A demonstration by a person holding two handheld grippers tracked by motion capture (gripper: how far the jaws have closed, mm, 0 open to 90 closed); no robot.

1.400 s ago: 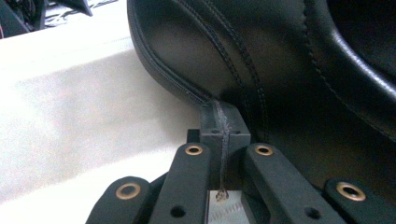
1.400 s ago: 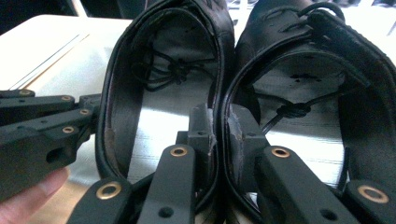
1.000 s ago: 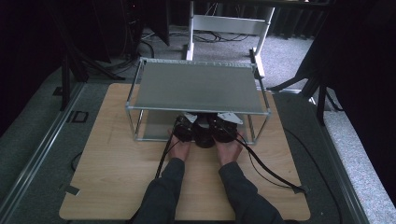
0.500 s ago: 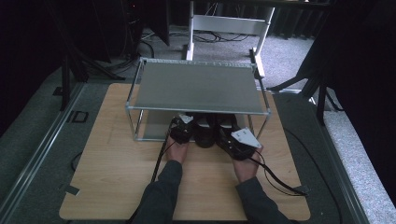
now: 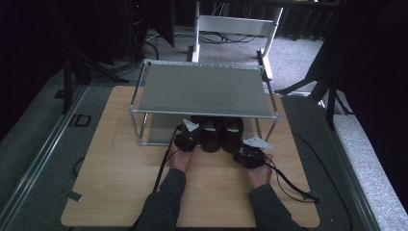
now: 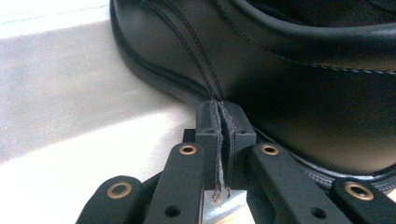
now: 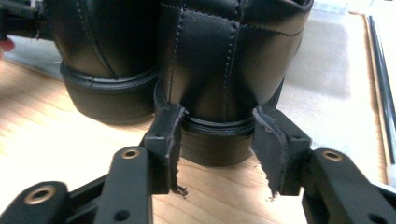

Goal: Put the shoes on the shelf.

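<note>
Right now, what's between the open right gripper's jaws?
In the right gripper view, the heel of a black shoe sits between the right gripper's open jaws, over bare wood table.

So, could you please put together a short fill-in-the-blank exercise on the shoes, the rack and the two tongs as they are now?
1. The pair of black shoes sits on the rack's ____ shelf.
2. The left tongs are ____, their tips at a shoe's side.
3. The right tongs are ____, facing the heel of the right-hand shoe.
4. The rack's top shelf carries ____.

Missing words: lower; shut; open; nothing
</note>
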